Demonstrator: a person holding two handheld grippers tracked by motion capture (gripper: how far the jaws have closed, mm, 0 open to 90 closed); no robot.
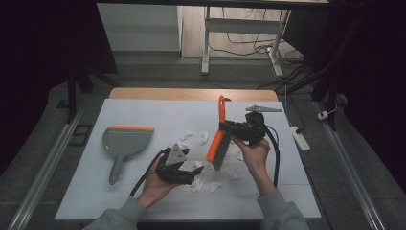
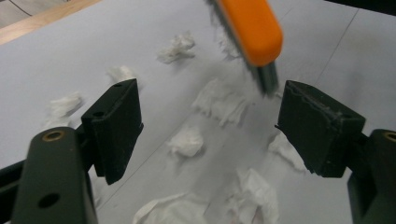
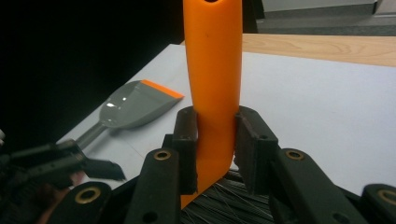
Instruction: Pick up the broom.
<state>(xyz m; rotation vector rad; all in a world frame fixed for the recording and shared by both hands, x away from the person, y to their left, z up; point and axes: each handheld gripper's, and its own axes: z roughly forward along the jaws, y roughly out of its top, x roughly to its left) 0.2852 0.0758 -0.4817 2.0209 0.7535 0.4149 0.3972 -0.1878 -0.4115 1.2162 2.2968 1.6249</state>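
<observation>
Surface: I see a white table (image 1: 143, 112) with a wooden strip at its far edge; the room around is dark, with cables on the floor beyond.
Brush: my right gripper (image 3: 215, 140) is clamped on the orange brush (image 1: 218, 143) by its handle, bristles down among the scraps.
Left gripper (image 2: 208, 126): jaws wide apart, holding nothing, above the paper.
Around: crumpled paper scraps (image 2: 187, 142) mid-table; a grey dustpan (image 1: 123, 141) with an orange lip lies well to the left.
</observation>
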